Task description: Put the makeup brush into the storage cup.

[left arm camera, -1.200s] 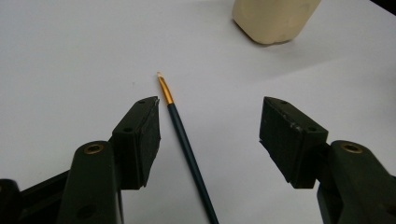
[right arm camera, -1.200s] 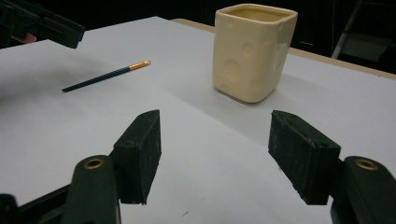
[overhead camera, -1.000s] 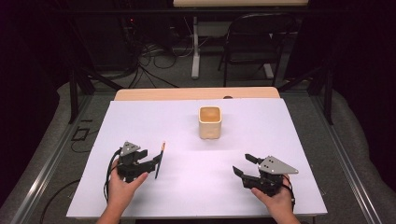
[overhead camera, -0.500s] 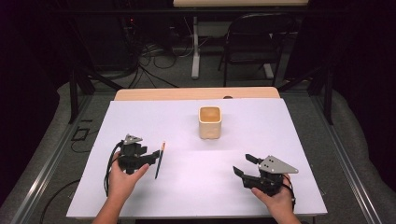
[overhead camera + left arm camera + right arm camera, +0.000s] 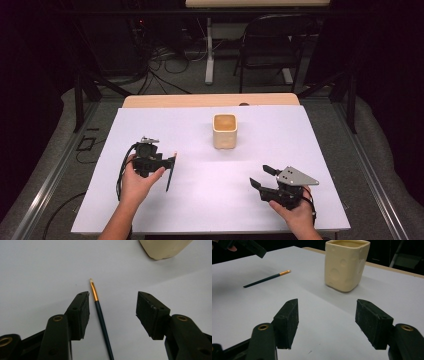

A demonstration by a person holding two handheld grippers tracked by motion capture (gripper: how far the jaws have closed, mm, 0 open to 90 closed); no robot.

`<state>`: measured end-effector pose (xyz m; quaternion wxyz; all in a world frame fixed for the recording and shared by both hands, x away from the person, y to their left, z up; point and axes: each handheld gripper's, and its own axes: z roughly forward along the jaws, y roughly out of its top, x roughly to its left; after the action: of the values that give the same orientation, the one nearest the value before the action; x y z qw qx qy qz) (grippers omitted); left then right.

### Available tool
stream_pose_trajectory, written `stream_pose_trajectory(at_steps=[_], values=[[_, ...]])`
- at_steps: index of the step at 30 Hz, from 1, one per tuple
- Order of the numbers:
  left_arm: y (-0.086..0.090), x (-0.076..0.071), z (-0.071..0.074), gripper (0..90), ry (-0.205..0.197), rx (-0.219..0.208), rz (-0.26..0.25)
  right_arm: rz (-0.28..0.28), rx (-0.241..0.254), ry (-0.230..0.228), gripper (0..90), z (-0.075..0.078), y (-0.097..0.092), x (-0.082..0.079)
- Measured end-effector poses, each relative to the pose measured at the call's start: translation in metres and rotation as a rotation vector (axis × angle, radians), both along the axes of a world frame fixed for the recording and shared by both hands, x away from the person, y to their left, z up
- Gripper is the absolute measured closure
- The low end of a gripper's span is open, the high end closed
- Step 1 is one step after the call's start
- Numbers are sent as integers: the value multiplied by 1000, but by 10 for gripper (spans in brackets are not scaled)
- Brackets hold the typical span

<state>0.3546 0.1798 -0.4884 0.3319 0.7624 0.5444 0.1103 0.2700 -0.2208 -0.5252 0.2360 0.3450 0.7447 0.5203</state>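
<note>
1. The left hand-held gripper [image 5: 169,167] hovers over the white counter [image 5: 200,200], its jaws spread and just now narrowing, with nothing clamped between them.
2. In the left gripper view, a thin paintbrush [image 5: 100,312] lies flat on the counter between the jaws, nearer the left-hand pad [image 5: 81,315] and apart from both; its pale tip points away from the gripper.
3. The right hand-held gripper [image 5: 262,176] sits low near the counter's front right, jaws apart and holding nothing.
4. A cream, square-sided cup [image 5: 224,131] stands upright near the middle of the counter, well apart from the brush and both grippers.
5. Beyond the counter stands a dark chair [image 5: 270,55].
</note>
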Motion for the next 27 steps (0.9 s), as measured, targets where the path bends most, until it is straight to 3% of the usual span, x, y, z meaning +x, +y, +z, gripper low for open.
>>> stream_pose_trajectory(at_steps=[6,14,17,27], values=[[-11,7,2,427,32,17,-4,-6,-4,-2,348,0,-1,0],[-24,18,1,414,104,37,-3,-4,5,4,348,0,-2,1],[-28,21,1,417,136,27,7,-4,6,6,348,0,-2,1],[-30,29,3,459,202,35,21,-4,7,12,348,-1,-2,1]])
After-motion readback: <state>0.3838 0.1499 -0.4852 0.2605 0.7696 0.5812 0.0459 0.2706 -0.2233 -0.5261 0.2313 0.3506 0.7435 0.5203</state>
